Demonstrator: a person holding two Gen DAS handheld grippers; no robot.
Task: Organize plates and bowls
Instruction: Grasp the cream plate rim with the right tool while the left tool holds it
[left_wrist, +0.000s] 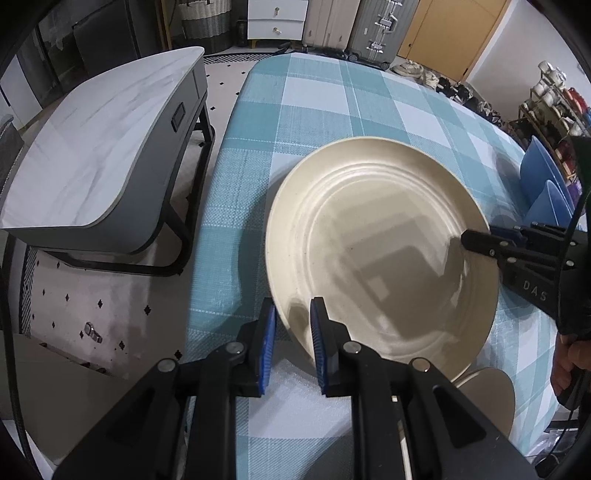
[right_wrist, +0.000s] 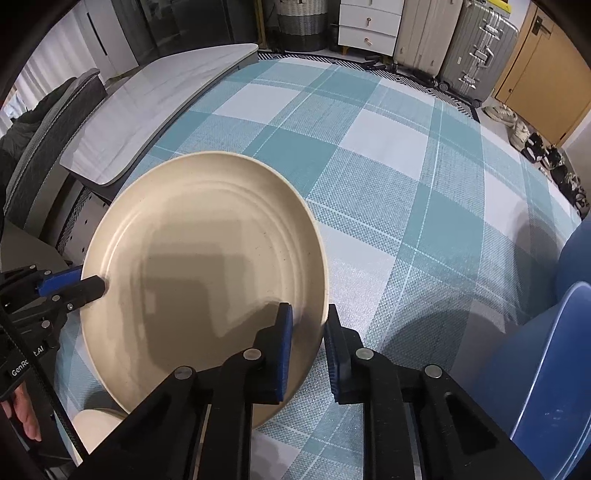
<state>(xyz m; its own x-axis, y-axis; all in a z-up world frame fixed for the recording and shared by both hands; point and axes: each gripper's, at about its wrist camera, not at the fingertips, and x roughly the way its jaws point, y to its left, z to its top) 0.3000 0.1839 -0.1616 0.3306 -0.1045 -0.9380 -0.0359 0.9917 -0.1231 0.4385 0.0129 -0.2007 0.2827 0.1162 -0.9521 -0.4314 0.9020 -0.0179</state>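
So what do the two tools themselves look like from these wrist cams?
Both match: black angular linkage bodies with silver round pivot pins, and two fingers faced with ribbed blue pads. The left tool shows white "GenRo...t.AI" lettering in the right view; the right tool carries raised "DAS" letters, seen from the left. Black cables trail from each. Bare hands hold them; no sleeves visible.

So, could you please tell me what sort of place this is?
Probably a lived-in home: a checked tablecloth covers the table, suitcases stand by a wooden door, and shoes lie on the floor.
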